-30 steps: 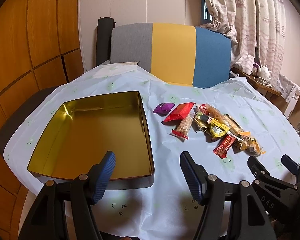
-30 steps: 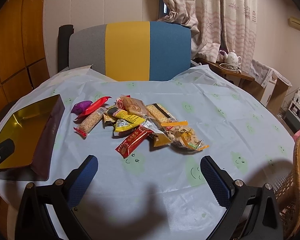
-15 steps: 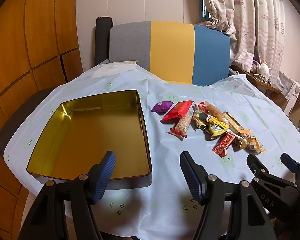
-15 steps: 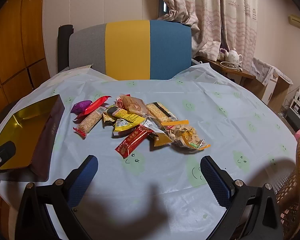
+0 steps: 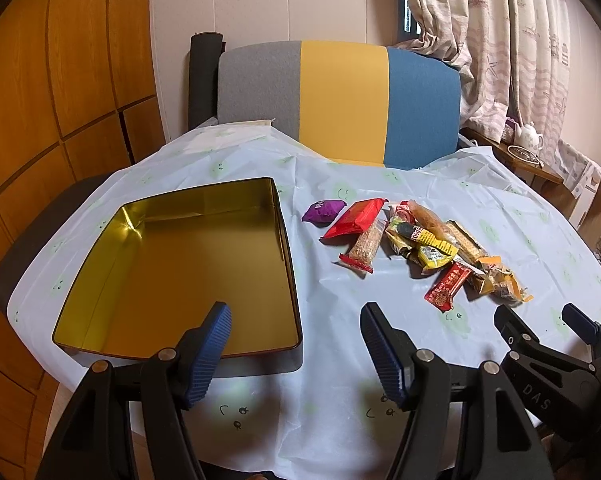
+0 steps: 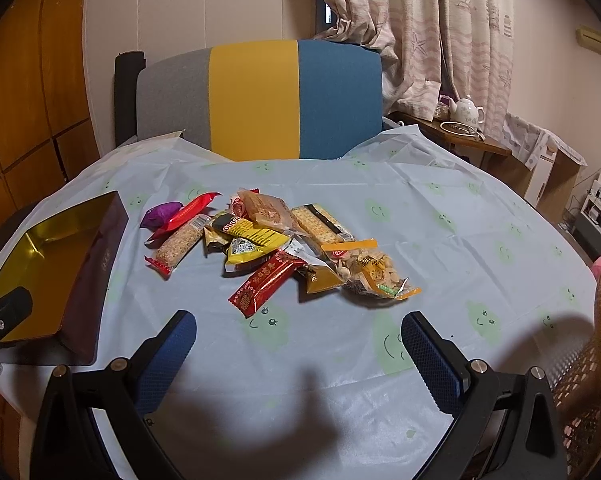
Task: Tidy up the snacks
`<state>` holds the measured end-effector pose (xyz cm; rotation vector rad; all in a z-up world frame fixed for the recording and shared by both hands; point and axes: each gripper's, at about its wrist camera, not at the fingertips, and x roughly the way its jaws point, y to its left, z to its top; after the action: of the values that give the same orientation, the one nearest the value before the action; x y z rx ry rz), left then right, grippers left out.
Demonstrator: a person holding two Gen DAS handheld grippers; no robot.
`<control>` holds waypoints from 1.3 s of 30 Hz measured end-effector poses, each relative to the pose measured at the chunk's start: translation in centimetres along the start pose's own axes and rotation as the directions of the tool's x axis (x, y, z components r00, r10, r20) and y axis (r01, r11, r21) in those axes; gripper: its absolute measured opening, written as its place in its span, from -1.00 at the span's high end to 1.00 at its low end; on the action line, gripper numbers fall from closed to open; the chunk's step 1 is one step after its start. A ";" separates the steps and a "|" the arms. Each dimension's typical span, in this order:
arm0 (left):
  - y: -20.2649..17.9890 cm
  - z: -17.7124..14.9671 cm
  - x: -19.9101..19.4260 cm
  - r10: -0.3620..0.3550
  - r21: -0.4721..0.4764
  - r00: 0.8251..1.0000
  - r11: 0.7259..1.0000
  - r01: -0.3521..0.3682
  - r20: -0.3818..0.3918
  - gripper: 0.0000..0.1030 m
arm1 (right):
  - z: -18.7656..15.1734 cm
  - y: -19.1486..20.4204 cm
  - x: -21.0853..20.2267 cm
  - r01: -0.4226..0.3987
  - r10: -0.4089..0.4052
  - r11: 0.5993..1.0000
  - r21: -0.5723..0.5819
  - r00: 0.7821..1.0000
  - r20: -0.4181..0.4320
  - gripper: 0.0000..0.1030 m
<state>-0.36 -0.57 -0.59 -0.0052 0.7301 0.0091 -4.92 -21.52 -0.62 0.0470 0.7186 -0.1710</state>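
Observation:
An empty gold tin box point(image 5: 100, 288) sits on the left of the table; it also shows in the right wrist view point(image 6: 96, 264). A pile of wrapped snacks point(image 5: 416, 240) lies right of it, with a purple packet point(image 5: 323, 211), a red packet point(image 5: 356, 218) and a red bar point(image 6: 266, 282) at the near edge. My left gripper point(image 5: 294, 354) is open and empty above the table's near edge, by the tin's near right corner. My right gripper point(image 6: 298, 356) is open and empty, in front of the snack pile point(image 6: 268, 240).
The round table has a pale blue cloth point(image 6: 460, 240) with green smiley faces. A grey, yellow and blue chair point(image 5: 340, 100) stands behind it. A wicker chair point(image 6: 596, 360) is at the right. A side shelf with a teapot point(image 6: 466, 110) stands by the curtain.
Both grippers have drifted slightly; the views shift a little and the table looks slightly farther down. Nothing on the table has moved. Both grippers stay open.

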 end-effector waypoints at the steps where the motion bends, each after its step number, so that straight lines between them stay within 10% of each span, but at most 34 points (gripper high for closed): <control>1: 0.0 0.0 0.0 -0.001 0.000 1.000 1.000 0.001 -0.001 -0.33 | 0.0 0.0 0.0 -0.001 0.001 1.000 0.001 1.000 0.000 -1.00; 25: -0.3 -0.2 0.5 -0.071 0.003 0.997 0.997 0.071 -0.036 -0.33 | -0.1 -0.6 0.5 -0.014 0.014 1.000 0.011 1.000 -0.007 -1.00; 30: 1.2 0.7 1.7 -0.325 -0.151 0.940 0.939 0.308 -0.104 -0.60 | 1.0 -1.8 1.2 -0.036 0.037 0.999 0.009 0.999 -0.014 -1.00; 39: 1.0 4.6 4.0 -0.361 -0.085 0.918 0.932 0.352 -0.165 -0.60 | 4.0 -5.9 3.2 -0.056 0.054 0.998 -0.029 0.997 -0.058 -1.00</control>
<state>5.66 0.53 0.21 -0.1934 0.8996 -0.3255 -0.90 -28.14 0.38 0.0424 0.7756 -0.1060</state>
